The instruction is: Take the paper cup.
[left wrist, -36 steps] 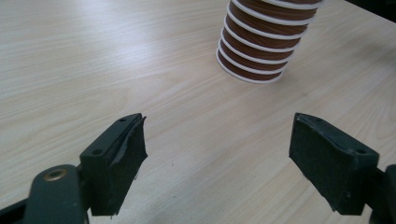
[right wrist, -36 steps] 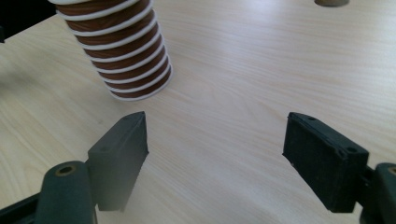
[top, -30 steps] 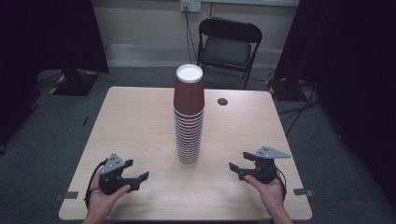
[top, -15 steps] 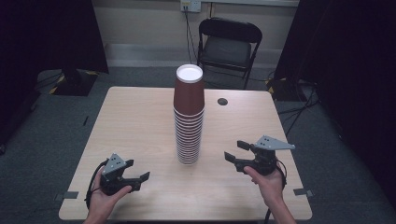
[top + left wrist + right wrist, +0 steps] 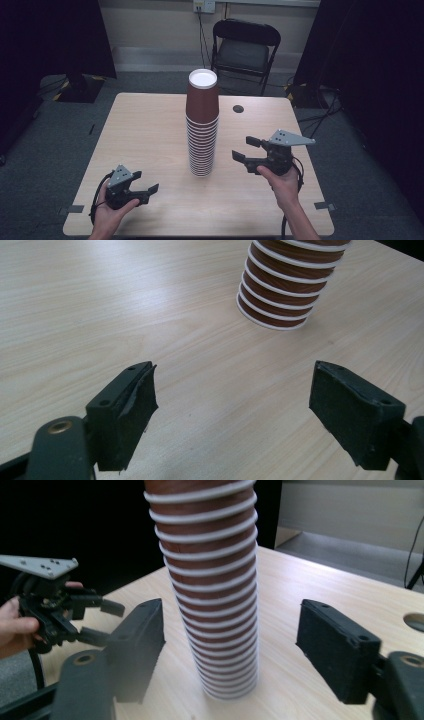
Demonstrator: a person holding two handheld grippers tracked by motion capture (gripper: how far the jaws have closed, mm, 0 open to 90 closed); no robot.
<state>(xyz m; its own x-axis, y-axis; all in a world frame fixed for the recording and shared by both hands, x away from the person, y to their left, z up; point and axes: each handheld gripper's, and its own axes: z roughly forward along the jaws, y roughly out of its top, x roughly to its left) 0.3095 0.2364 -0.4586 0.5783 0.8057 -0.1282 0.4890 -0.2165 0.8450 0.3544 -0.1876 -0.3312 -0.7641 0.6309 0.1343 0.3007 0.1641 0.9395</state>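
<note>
cup stack: tall column of nested brown paper cups, upside down, mid table; no print legible
right gripper: jaws just reopened, spread apart, empty, aimed at the stack
left gripper: jaws wide, empty, near table edge

I am holding my left hand-held gripper low over the pale wooden worktop, its two black jaws standing wide apart with nothing between them but bare wood grain. Ahead and a little to the right, the bottom of a stack of brown paper cups with white rims is sitting upside down on the worktop, well apart from my jaws.
</note>
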